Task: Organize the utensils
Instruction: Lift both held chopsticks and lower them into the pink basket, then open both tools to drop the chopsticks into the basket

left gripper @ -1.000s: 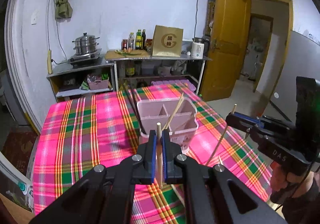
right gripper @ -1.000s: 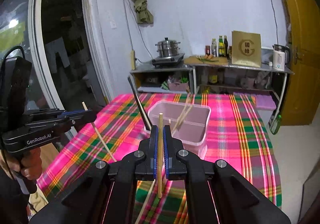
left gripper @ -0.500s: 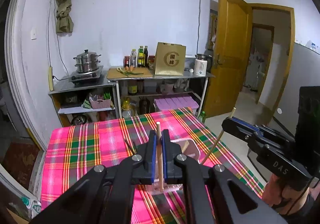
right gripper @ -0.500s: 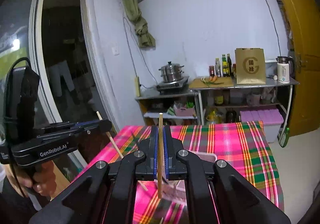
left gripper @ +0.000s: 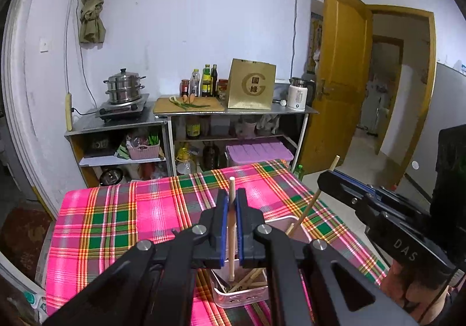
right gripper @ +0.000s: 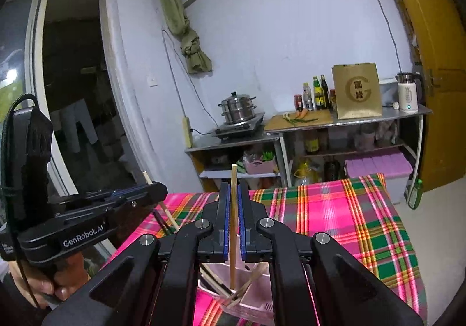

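Observation:
My left gripper [left gripper: 231,195] is shut on a wooden chopstick [left gripper: 231,227] held upright, its lower tip just above the pink utensil holder [left gripper: 241,294]. My right gripper [right gripper: 233,189] is shut on another wooden chopstick [right gripper: 233,224], also upright, its tip over the same holder [right gripper: 250,308]. Several chopsticks, light and dark, lean inside the holder. Each gripper shows in the other's view: the right one [left gripper: 329,177] at the right, the left one [right gripper: 157,189] at the left, each with its chopstick.
The holder stands on a table with a pink, green and yellow plaid cloth [left gripper: 116,224]. Behind it are metal shelves [left gripper: 186,119] with a steamer pot, bottles, a cutting board and a kettle. An open wooden door [left gripper: 343,78] is at the right.
Both grippers have risen and come in over the holder, which now lies mostly hidden under the jaws. Each still holds its chopstick upright.

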### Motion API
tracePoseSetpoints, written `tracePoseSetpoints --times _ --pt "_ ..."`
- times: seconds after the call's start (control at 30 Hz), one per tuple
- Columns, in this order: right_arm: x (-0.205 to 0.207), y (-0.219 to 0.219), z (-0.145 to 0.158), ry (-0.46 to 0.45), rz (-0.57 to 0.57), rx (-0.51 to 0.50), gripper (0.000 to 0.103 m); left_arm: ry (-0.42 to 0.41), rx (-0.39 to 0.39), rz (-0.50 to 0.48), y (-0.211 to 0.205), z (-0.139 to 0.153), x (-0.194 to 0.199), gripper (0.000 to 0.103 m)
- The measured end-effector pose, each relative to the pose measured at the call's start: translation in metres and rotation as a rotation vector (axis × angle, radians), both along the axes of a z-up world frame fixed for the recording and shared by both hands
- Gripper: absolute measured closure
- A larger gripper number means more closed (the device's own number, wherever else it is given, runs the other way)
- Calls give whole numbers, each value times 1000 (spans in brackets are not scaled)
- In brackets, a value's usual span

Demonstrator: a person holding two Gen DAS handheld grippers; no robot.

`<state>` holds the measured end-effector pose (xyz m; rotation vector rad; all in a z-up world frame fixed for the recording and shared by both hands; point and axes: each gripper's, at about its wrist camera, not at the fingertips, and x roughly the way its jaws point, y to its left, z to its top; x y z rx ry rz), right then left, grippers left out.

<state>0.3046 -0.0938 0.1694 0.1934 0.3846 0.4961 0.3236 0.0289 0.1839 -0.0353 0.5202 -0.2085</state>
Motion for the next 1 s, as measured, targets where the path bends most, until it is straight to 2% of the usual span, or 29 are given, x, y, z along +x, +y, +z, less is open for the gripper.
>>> tracePoseSetpoints --times 0.37,0.63,0.73,0.8,0.87,1.0 --pt "16 10 -33 52 11 -30 98 66 11 -4 -2 -40 18 97" --pt "21 16 -49 112 45 -74 98 94 7 -13 -2 -51 18 97" --pt "19 13 -47 111 40 -79 97 93 -7 -17 -1 -51 15 94" --pt "14 9 -43 101 37 -76 93 85 -15 -17 1 -50 9 84" --pt "9 6 -39 93 35 -72 91 78 -26 -18 2 -47 3 79" --pt "-5 -5 -30 77 23 -63 90 63 -51 -17 7 -41 -12 76"
